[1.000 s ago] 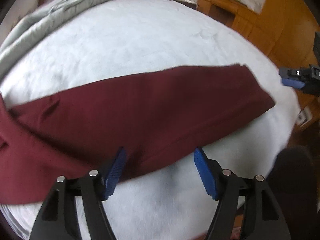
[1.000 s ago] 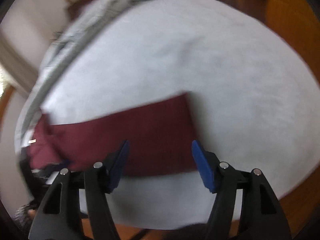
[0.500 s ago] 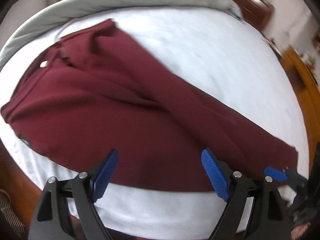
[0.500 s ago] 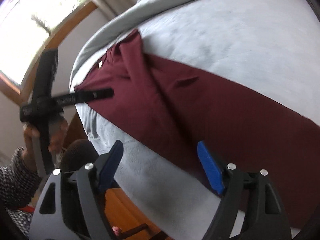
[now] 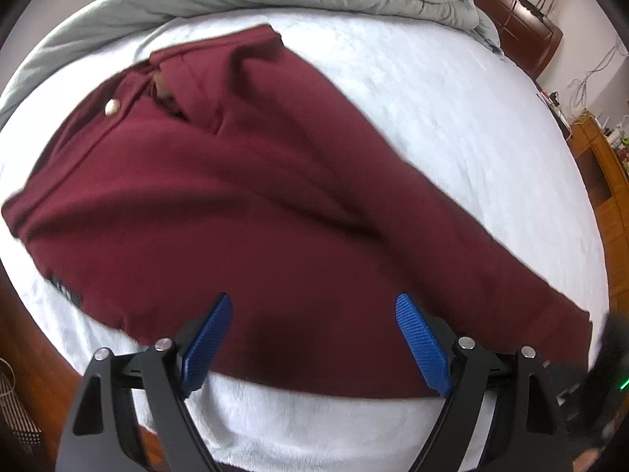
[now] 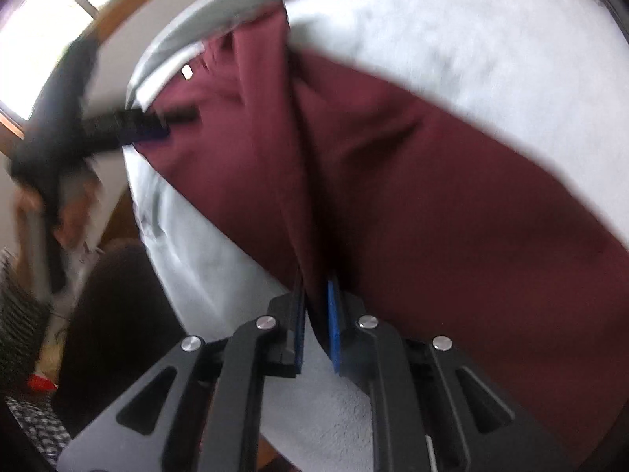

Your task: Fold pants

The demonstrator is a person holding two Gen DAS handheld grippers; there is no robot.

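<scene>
The maroon pants [image 5: 275,204] lie flat across the bed [image 5: 452,110], running along its near edge. The right gripper [image 6: 316,314] is pinched tight on a ridge of their fabric there, while the left gripper [image 5: 314,338] hangs wide over the cloth, gripping nothing. The grasping step looks half done; next the left likely needs to drop and close on that near edge.

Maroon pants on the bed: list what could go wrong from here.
1. The right tongs are shut on only a thin edge of the maroon pants; a pull could slip it free.
2. The left tongs stand open over the cloth with nothing gripped, so lifting now would likely drag one side and skew the fold.
3. The pants lie near the edge of the white bed cover and might slide off.
</scene>
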